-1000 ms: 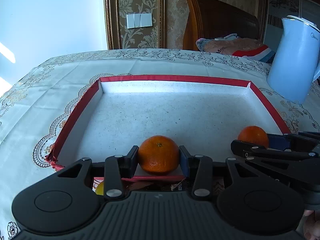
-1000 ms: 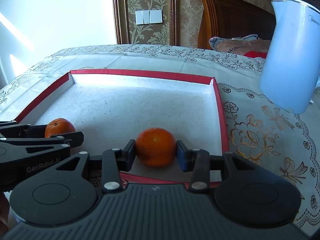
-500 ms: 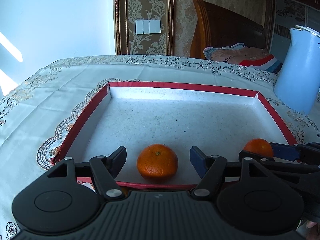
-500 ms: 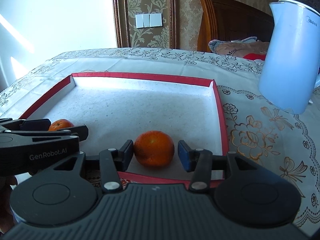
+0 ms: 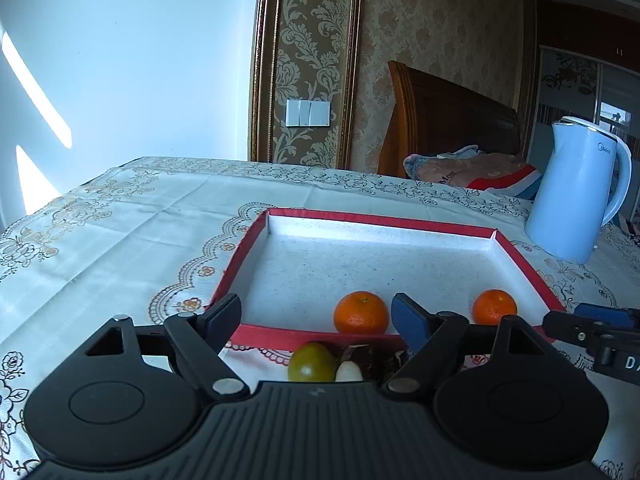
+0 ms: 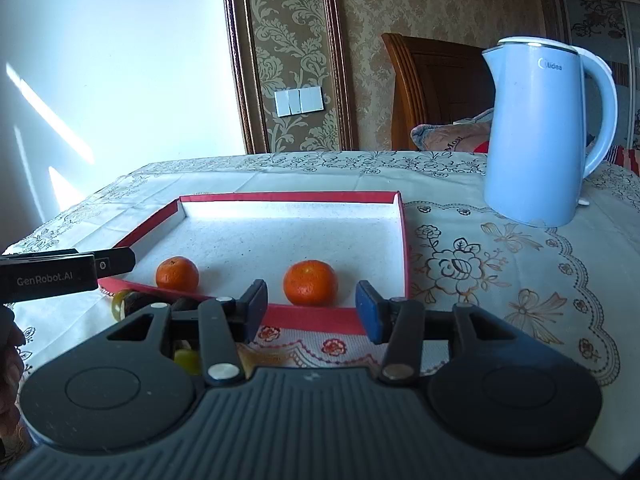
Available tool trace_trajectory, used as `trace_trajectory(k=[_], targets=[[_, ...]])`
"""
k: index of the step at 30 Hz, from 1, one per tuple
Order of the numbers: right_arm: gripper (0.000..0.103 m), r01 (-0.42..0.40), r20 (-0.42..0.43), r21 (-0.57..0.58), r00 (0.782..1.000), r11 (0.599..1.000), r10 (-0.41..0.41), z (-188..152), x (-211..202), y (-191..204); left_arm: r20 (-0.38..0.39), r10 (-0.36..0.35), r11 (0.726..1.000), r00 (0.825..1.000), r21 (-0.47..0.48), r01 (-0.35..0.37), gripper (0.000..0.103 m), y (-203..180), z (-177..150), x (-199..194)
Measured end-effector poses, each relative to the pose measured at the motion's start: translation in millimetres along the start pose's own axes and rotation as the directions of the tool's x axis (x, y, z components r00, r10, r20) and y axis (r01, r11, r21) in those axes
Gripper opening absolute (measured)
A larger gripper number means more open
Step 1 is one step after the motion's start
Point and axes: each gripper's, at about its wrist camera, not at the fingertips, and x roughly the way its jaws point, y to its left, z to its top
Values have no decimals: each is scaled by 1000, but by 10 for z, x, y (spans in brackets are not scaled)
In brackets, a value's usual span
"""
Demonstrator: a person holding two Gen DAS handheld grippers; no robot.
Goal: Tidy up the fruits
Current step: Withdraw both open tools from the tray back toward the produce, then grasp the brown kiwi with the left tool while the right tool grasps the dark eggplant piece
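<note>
Two tangerines: left tangerine [image 5: 361, 312], right tangerine [image 6: 310, 282], resting in tray [image 5: 524, 264]; light, soft-skinned, roll-prone, best pinched across middle. Left claw [image 5: 318, 316], right claw [image 6: 311, 306] gaping, empty.

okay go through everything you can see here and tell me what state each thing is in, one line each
Left gripper: jaws open, holding nothing.
Right gripper: jaws open, holding nothing.
Left orange: resting in tray, free.
Right orange: resting in tray, free.
Red tray: flat on table.
Kettle: upright, lid shut.

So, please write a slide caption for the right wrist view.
Right gripper open before red tray holding two oranges, blue kettle behind.
</note>
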Motion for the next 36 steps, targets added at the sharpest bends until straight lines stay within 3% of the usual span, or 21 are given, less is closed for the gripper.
trace_trajectory(k=[4, 7, 11, 16, 28, 36], targets=[[46, -11, 5, -3, 1000, 1000, 11, -157, -208, -3, 7, -20, 1000, 1000, -5, 20, 82, 128, -133, -160], [46, 31, 0, -23, 1000, 999, -31, -241, -300, 7, 7, -11, 1000, 1000, 6, 11, 82, 165, -234, -258], [52, 56, -33, -12, 998, 998, -57, -338, -321, -11, -1, -21, 1000, 1000, 20, 21, 82, 161, -351, -363], [52, 67, -60, 1, 996, 998, -67, -436, -260, 2, -27, -17, 998, 999, 55, 18, 82, 95, -487, -380], [52, 110, -132, -10, 985, 994, -111, -407, -20, 48, -64, -45, 993, 997, 109, 51, 82, -62, -546, -336], [52, 110, -139, 0, 984, 994, -109, -412, 7, 35, -124, -2, 989, 992, 144, 20, 82, -234, -492, -156]])
